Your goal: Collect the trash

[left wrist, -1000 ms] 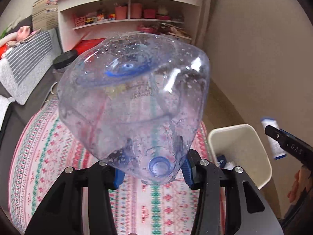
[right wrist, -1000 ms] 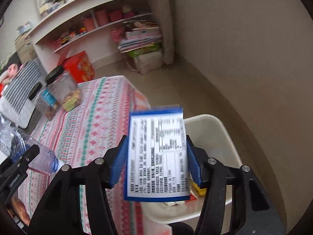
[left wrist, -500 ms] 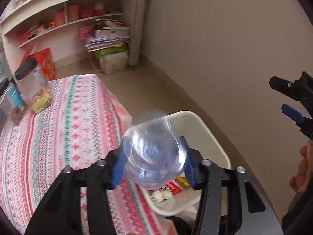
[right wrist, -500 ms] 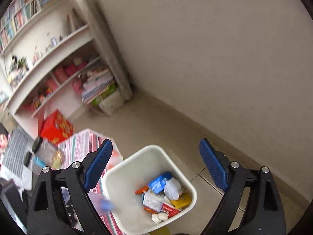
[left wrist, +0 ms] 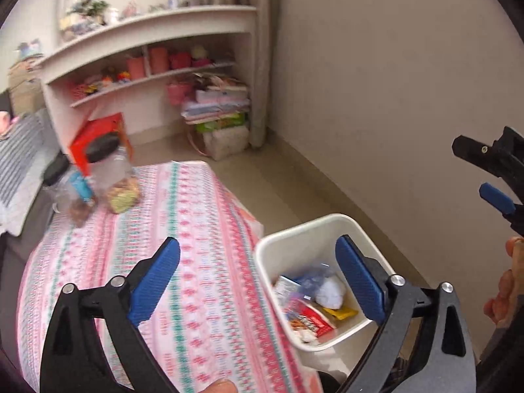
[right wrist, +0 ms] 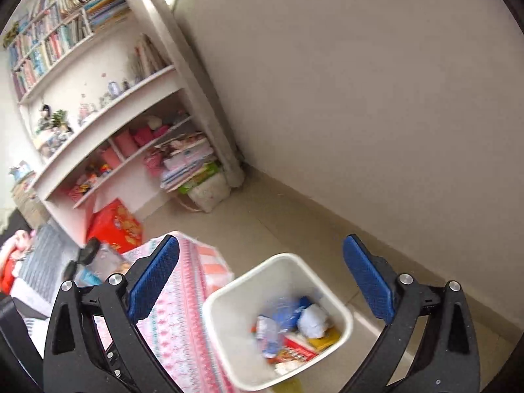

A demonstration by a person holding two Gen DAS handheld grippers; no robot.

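A white trash bin (left wrist: 314,222) stands on the floor by the table's corner. Inside lie wrappers, a white paper wad (left wrist: 330,293) and a clear plastic bottle (left wrist: 311,278), blurred. My left gripper (left wrist: 257,245) hangs over the table's edge and the bin, its jaws opening wide with nothing between them. In the right wrist view the same bin (right wrist: 271,262) sits below my right gripper (right wrist: 260,240), whose jaws are also opening and hold nothing. The bottle (right wrist: 278,317) shows there as a blur among the trash. The right gripper (left wrist: 471,168) also appears at the left view's right edge.
A table with a pink patterned cloth (left wrist: 196,262) borders the bin on the left, with clear jars (left wrist: 121,180) at its far end. A red box (right wrist: 114,226) and white shelves (left wrist: 147,78) stand behind. A plain wall (right wrist: 360,98) runs along the right.
The clear bottle left my left jaws and now lies in the bin. The blue-edged carton left my right jaws. Both pairs of jaws spread wide and both views swung toward the bin.
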